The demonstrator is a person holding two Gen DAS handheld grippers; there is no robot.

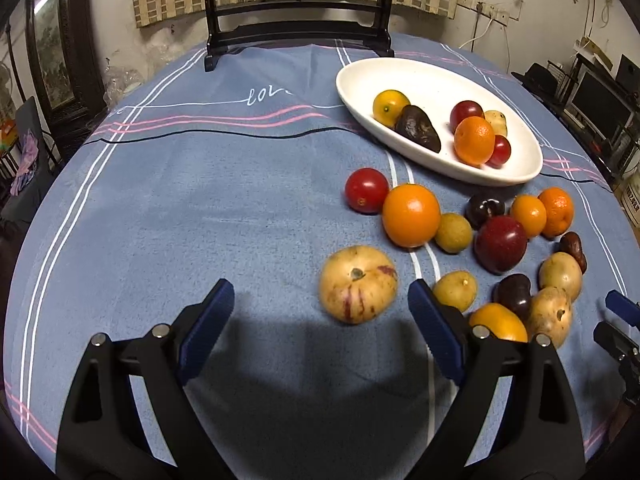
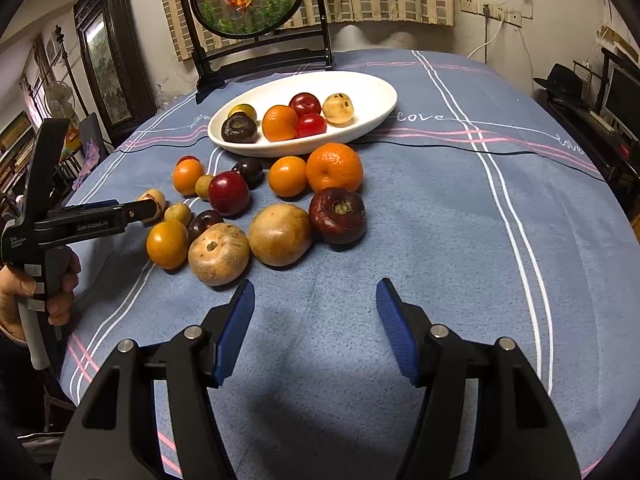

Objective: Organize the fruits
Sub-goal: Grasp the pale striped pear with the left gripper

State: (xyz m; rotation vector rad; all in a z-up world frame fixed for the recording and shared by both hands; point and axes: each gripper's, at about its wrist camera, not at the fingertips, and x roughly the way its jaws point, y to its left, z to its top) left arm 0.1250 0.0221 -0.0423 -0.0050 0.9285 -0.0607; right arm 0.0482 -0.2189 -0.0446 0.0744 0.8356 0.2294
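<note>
Taking the white oval bowl (image 1: 516,168) as the landmark and reading the left wrist view from left to right: the left hand-held gripper (image 1: 320,300) stands on the near side of the bowl with its blue pads wide apart and nothing between them, just short of a pale, red-streaked round fruit (image 1: 357,284) that lies alone on the blue tabletop (image 1: 200,208), nearer the camera than the bowl and to its left. Further right, between that fruit and the bowl, sit a red tomato-like fruit (image 1: 367,195) and a large orange (image 1: 411,215) touching each other, and beyond them the loose cluster of dark plums, small oranges and tan fruits spreads along the bowl's near rim. The bowl itself already holds several pieces, among them an orange and two red fruits. At the far right edge a blue tip of the right hand-held gripper (image 2: 316,312) shows; in its own view its jaws stand partly open over bare cloth, empty, on the near side of the cluster. The step in hand looks like the left gripper's approach to the streaked fruit. Next it would need to advance until the pads straddle the fruit, close gently because the fruit is round and could roll, then lift it across to the bowl.
</note>
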